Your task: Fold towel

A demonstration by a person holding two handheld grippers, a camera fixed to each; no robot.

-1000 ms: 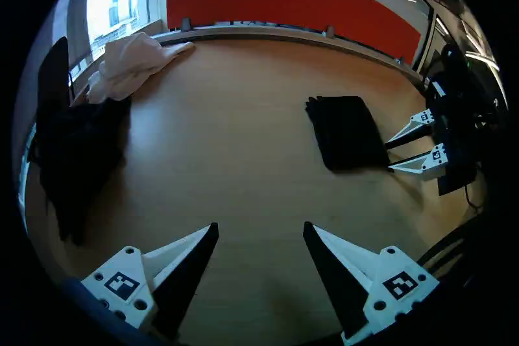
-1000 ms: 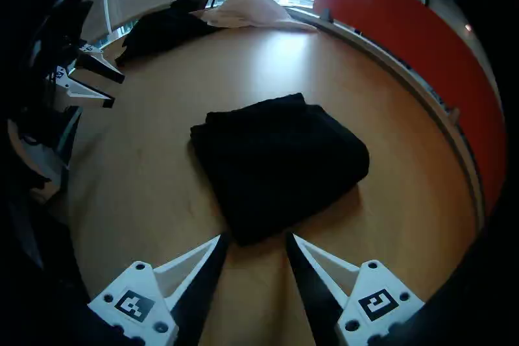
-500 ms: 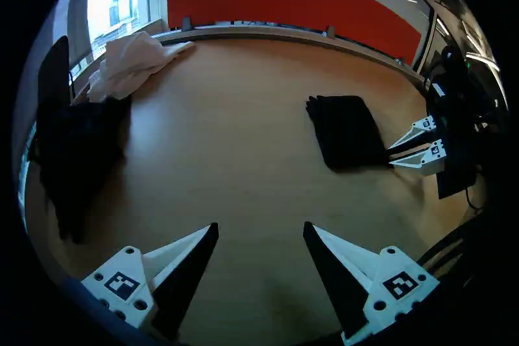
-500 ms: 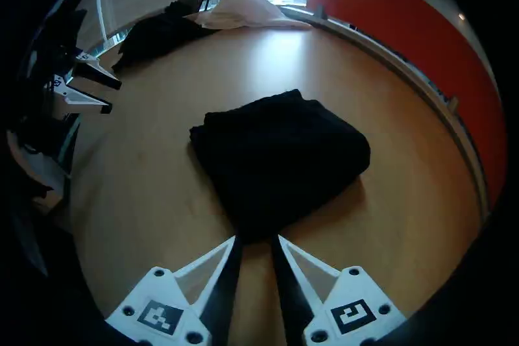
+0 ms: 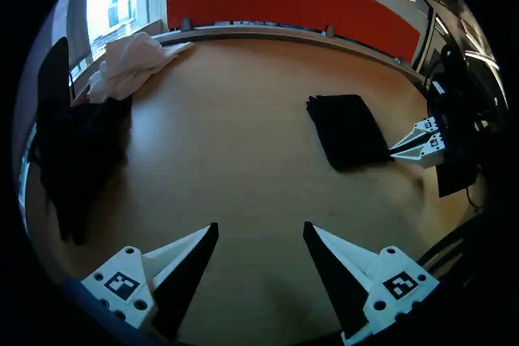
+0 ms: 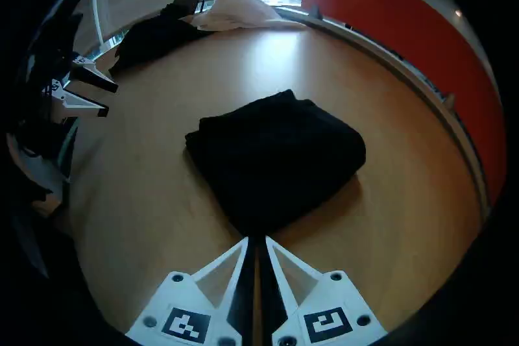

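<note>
Fingers (image 6: 220, 271) of the right gripper (image 6: 257, 240) stand drawn together to a slit, pinching the near corner of the towel (image 6: 279, 151). My left gripper (image 5: 259, 224) has its fingers wide apart and holds nothing, hovering over bare table (image 5: 227, 138) by the near edge. The towel, black and already folded into a thick rectangular pack, lies flat toward the table's right edge, well apart from the left gripper. I judge it soft, light and limp. A corner pinch may lift only the upper layers and let the pack fall open, so a hold across the folded edge, through all layers, looks safer. A white cloth heap (image 5: 130, 63) sits at the far left corner; a dark heap (image 5: 78, 145) drapes the left edge.
</note>
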